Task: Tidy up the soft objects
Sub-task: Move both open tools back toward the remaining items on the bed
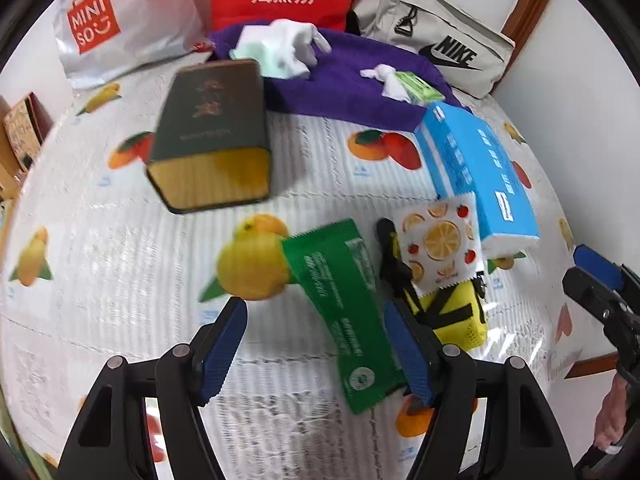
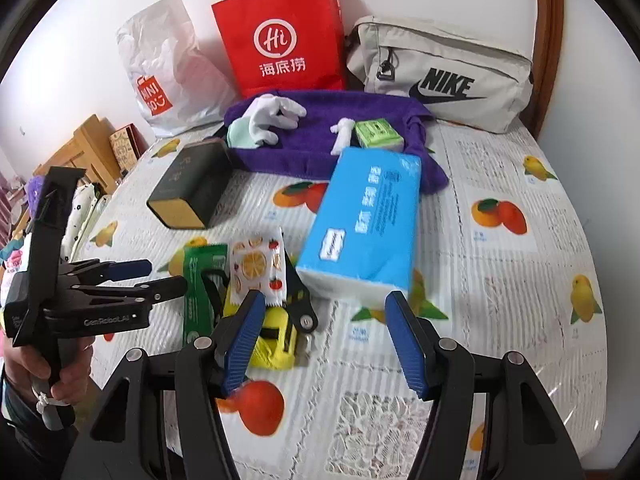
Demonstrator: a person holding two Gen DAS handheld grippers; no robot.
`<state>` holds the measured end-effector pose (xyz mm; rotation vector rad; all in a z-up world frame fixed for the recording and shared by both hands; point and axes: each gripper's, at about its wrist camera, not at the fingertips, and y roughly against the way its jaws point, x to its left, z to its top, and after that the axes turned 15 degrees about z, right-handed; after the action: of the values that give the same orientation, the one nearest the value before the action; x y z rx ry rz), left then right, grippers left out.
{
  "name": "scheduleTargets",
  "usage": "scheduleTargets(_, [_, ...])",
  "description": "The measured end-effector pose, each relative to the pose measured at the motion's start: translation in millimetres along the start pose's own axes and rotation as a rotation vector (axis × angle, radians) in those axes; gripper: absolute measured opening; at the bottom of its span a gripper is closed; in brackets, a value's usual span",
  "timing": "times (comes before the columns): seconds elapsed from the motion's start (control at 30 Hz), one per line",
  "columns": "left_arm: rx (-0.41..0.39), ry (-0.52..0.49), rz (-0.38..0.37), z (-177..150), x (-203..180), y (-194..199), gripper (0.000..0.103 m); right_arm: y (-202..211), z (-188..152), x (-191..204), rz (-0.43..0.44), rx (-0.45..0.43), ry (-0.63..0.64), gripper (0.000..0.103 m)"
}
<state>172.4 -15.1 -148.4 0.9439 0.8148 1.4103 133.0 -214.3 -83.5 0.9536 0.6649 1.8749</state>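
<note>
A fruit-print tablecloth (image 1: 120,280) covers the table. On it lie a green sachet (image 1: 340,312), a fruit-print tissue packet (image 1: 438,244), a yellow mesh pouch (image 1: 456,316) with black straps, and a blue tissue pack (image 1: 476,176). My left gripper (image 1: 316,344) hovers open over the green sachet, its pads apart from it. My right gripper (image 2: 324,336) is open and empty just short of the blue tissue pack (image 2: 364,220), with the yellow pouch (image 2: 276,340) by its left finger. Further back, a purple towel (image 2: 332,148) carries a white glove (image 2: 268,120) and a small green tissue pack (image 2: 378,132).
A dark green box (image 2: 192,188) lies at the left of the cloth. A red paper bag (image 2: 284,36), a white Miniso bag (image 2: 168,72) and a beige Nike bag (image 2: 444,76) line the wall. A hand (image 2: 68,372) holds the left gripper (image 2: 168,276). Wooden furniture (image 2: 84,148) stands beyond the left edge.
</note>
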Motion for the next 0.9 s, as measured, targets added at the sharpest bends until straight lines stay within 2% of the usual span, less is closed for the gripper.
scheduleTargets(0.27, [0.043,-0.014,0.005,-3.4,-20.7,-23.5,0.070,0.9,-18.3,-11.5,-0.003,0.010,-0.029,0.062])
scheduleTargets(0.4, [0.008,-0.049,0.090,-3.4,-30.4,-28.0,0.070,-1.6,-24.6,-15.9,-0.001,0.021,-0.038,0.062])
scheduleTargets(0.6, [0.004,-0.098,0.154,-8.7,-22.1,-26.0,0.072,-6.3,-32.1,-17.0,0.005,0.039,-0.040,0.062])
scheduleTargets(0.7, [0.023,-0.088,0.149,-12.1,-12.6,-22.5,0.072,-9.1,-34.3,-18.1,0.013,0.043,-0.049,0.062])
scheduleTargets(0.9, [-0.028,-0.128,0.126,-9.4,-20.0,-25.1,0.072,-16.3,-33.3,-16.0,0.026,0.054,-0.047,0.062])
